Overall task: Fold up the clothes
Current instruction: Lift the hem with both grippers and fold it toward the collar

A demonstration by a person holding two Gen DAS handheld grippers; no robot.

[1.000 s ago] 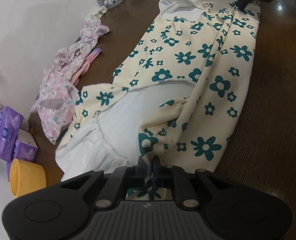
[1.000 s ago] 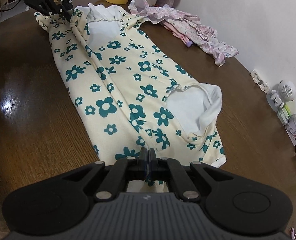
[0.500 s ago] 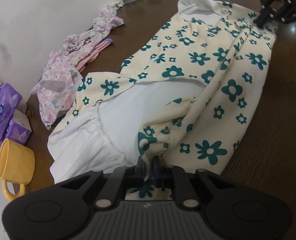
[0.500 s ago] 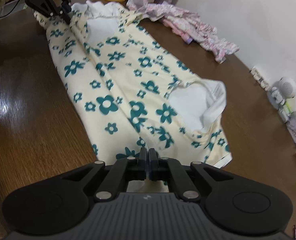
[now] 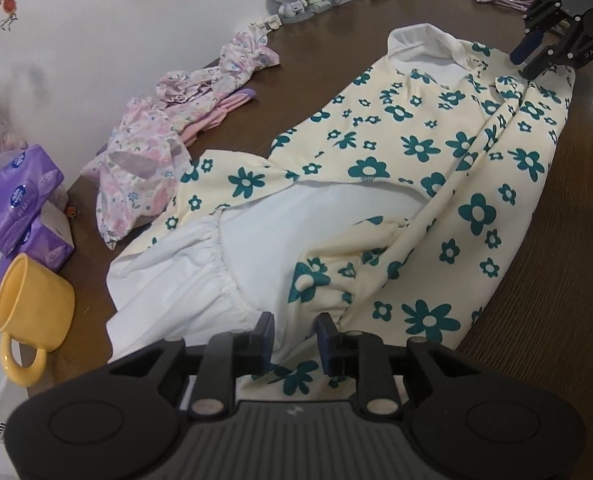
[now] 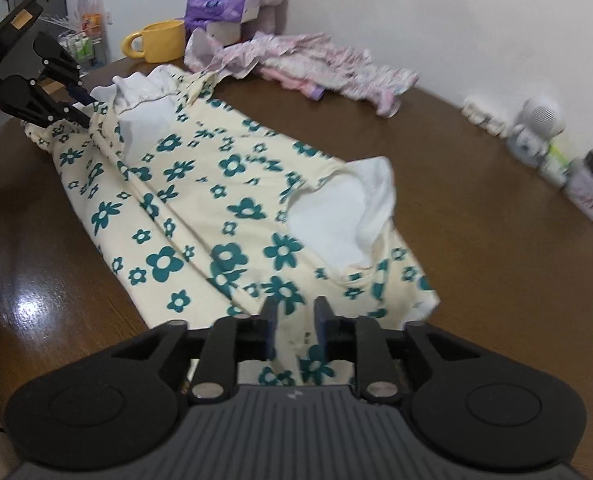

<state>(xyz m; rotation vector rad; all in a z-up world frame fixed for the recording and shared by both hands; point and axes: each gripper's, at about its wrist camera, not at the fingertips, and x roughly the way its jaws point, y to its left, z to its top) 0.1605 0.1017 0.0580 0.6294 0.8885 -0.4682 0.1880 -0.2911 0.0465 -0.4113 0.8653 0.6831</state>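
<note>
The flowery dress (image 5: 436, 152) is lying long and flat on the brown desk (image 5: 556, 300). It is soft and cream, with dark green flowers, and its white inside is showing at both ends. One long side is lying folded over the middle.

The left gripper (image 5: 295, 334) is sitting over one end of the dress. Its fingers (image 5: 265, 332) have just been opening, and now a small gap is showing, with cloth lying loose between them. The right gripper (image 6: 295, 320) is sitting over the other end. Its fingers (image 6: 269, 316) have just been opening too, and the cloth under them is not being pinched.

The desk is made of shiny dark wood, and light is bouncing off it. A white wall (image 6: 436, 12) is standing behind it.

A crumpled pink outfit (image 5: 156, 140) is lying beside the dress, near the wall. A round yellow mug (image 5: 32, 316) is lying tipped on its side, and I cannot tell what is in it. Purple tissue packs (image 5: 20, 200) are sitting next to the mug. A small white round toy robot (image 6: 536, 124) is standing further along by the wall.
</note>
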